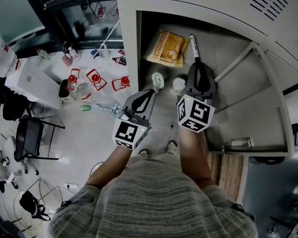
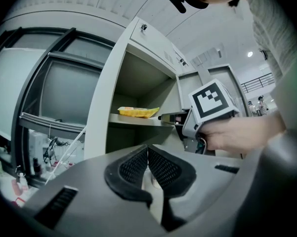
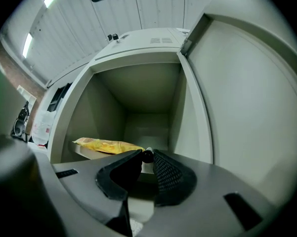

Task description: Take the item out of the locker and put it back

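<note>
The right gripper (image 1: 197, 62) is clamping a slim black-and-white marker pen (image 1: 193, 44) inside the grey metal locker (image 1: 128, 33), right of a yellow snack packet (image 1: 167, 47) — the left gripper (image 1: 149, 92) is hanging closed, empty.

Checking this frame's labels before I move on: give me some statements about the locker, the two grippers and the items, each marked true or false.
1. The locker door stands open. True.
2. The right gripper is shut on a marker pen. True.
3. The yellow snack packet is held by the left gripper. False: it lies on the locker shelf, untouched.
4. The left gripper's jaws stand wide apart. False: they are shut, with nothing between them.
5. The marker pen points away from the locker. False: it points into the open compartment.
</note>
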Tool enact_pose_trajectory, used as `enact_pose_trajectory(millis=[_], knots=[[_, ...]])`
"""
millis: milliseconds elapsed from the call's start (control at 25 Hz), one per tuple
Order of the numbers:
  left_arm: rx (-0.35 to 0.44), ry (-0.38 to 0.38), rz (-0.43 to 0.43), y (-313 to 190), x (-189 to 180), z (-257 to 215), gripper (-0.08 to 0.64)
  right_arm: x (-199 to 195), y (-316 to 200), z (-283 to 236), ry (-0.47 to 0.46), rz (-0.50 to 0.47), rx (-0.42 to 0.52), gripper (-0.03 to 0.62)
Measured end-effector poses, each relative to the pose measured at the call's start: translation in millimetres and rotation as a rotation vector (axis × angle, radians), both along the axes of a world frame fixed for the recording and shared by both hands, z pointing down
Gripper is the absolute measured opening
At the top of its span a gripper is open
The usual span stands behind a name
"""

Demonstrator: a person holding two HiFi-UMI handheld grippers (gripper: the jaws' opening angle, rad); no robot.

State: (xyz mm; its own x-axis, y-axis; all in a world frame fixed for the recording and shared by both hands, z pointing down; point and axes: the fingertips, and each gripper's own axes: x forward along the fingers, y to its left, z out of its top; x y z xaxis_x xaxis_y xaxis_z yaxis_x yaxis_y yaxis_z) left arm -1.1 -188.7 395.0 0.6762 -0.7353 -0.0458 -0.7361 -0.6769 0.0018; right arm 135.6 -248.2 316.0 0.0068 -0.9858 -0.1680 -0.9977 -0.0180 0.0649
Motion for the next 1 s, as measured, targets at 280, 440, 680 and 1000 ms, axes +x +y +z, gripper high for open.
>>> enact_pose_trajectory(millis=[280,440,680,1000], knots=[[0.005,0.000,-0.004,0.0,-1.9,-0.5,0.009,-3.2,-1.8,1.9,0.005,-0.017,-0.004,0.084],[0.010,0.000,-0.002,0.2,-1.1,-2.3,0.009,-4.9,-0.1,2.8,-0.005,-0.036,-0.004,0.098],[0.016,0.005,0.000,1.0,-1.6,-6.0,0.009,-5.8,11.6,-5.5,0.024,-0.054,0.004,0.135],[0.022,0.017,0.000,-0.6,-1.5,-12.6,0.009,-25.4,35.1,-31.3,0.238,-0.101,0.034,0.140]])
